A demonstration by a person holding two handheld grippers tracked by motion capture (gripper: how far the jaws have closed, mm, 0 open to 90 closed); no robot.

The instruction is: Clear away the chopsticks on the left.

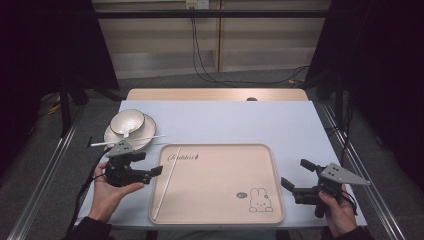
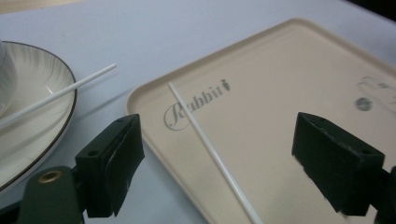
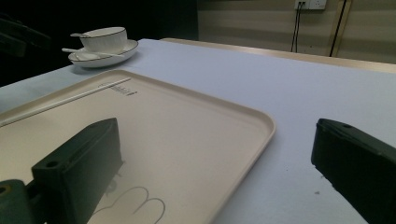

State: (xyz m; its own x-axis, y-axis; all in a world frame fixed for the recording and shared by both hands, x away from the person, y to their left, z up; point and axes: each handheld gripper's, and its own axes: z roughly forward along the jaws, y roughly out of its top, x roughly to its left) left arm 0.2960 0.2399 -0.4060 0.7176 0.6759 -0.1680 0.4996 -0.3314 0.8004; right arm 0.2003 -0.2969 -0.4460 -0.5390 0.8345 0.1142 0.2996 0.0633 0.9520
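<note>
Table evenly lit; surroundings dark; near fingers softly blurred.

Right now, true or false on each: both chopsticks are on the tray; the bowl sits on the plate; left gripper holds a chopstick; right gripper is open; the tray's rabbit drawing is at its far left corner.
1. Both chopsticks are on the tray. False: one chopstick lies on it, the other chopstick rests across the plate.
2. The bowl sits on the plate. True.
3. The left gripper holds a chopstick. False: its jaws are open, holding nothing.
4. The right gripper is open. True.
5. The rabbit drawing is at the tray's far left corner. False: near right corner.
</note>
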